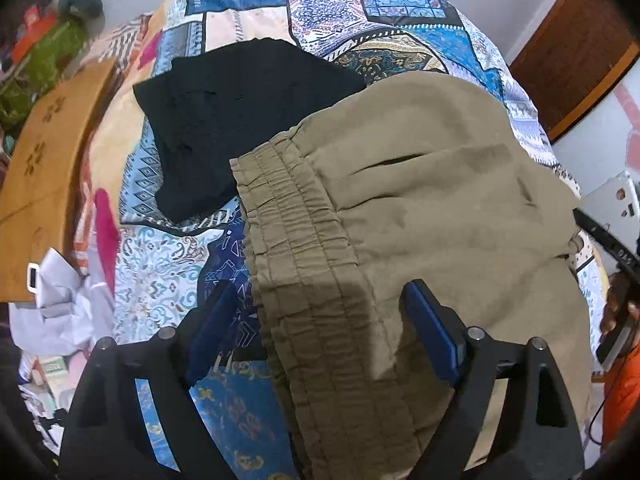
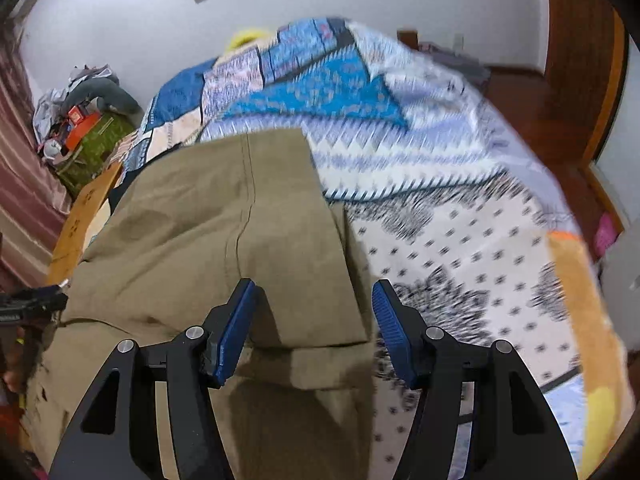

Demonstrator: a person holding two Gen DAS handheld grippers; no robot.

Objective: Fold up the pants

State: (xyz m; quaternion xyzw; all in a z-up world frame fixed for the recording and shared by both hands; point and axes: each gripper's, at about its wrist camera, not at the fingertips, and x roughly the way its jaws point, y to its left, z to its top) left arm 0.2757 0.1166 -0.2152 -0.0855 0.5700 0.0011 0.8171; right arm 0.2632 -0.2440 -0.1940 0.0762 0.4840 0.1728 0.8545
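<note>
Khaki pants (image 1: 400, 208) lie folded on patterned bed (image 1: 168, 288), elastic waistband at 9 o'clock. Left tool (image 1: 320, 320) and right tool (image 2: 312, 320) spread above fabric. Right view motion-blurred.

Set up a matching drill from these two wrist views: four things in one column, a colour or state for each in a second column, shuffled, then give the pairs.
Things:
1. khaki pants
2. folded garment beyond the waistband
3. left gripper
4. bedspread

Descriptions:
A. black
B. patchwork, mostly blue and white
C. open, jaws either side of the elastic waistband
D. olive-tan, spread on the bed

Pairs: 1-D, 2-A, 3-C, 4-B
</note>
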